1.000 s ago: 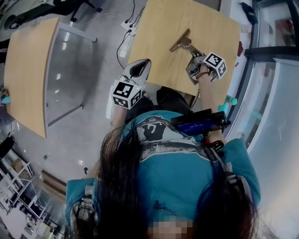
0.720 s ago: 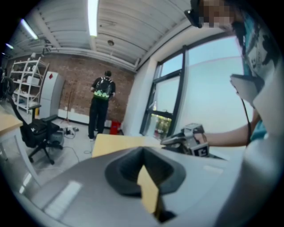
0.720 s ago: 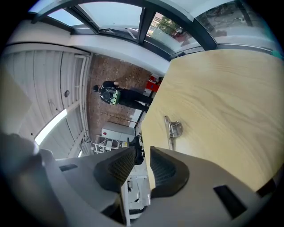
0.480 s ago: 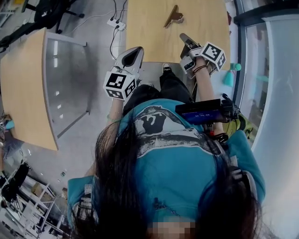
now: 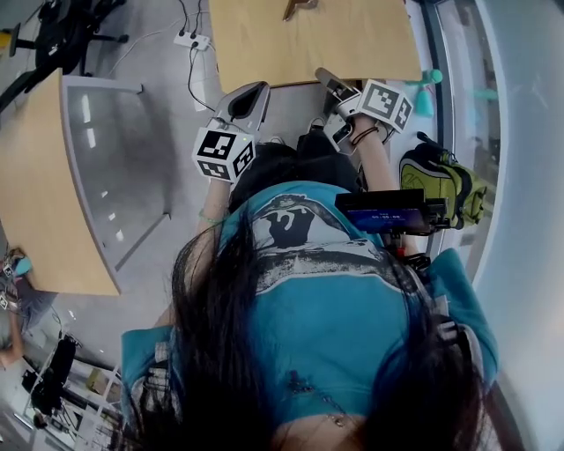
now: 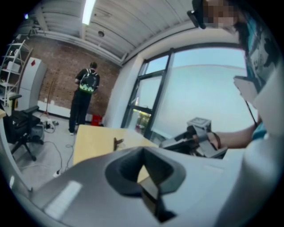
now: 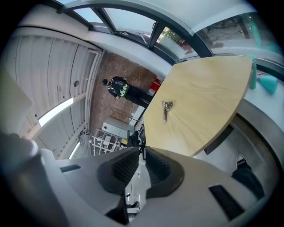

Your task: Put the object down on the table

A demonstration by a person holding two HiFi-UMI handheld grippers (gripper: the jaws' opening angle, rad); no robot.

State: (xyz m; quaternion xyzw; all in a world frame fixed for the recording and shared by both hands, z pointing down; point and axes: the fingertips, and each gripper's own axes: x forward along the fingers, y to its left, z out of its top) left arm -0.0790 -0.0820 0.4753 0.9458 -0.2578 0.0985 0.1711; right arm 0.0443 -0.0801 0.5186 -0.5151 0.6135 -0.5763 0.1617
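The object, a small brown metal piece [image 5: 295, 7], lies on the light wooden table [image 5: 352, 44] at the top edge of the head view; it also shows in the right gripper view [image 7: 167, 109] and the left gripper view [image 6: 117, 143]. Both grippers hang off the table's near edge, over the person's lap. My left gripper [image 5: 259, 89] is shut and empty, and its tips [image 6: 143, 155] point toward the table. My right gripper [image 5: 323, 76] is shut too, and nothing sits between its ribbed pads [image 7: 155, 167]. Neither gripper touches the object.
A second wooden table [image 5: 35, 176] stands to the left across grey floor. A power strip [image 5: 189, 40] with cables lies by the near table's left corner. A green backpack [image 5: 441, 189] rests on the right beside the glass wall. A person [image 6: 86, 99] stands far off.
The right gripper was at the object on the table a second ago. Both grippers have since drawn back off the table edge, and the object stays lying there.
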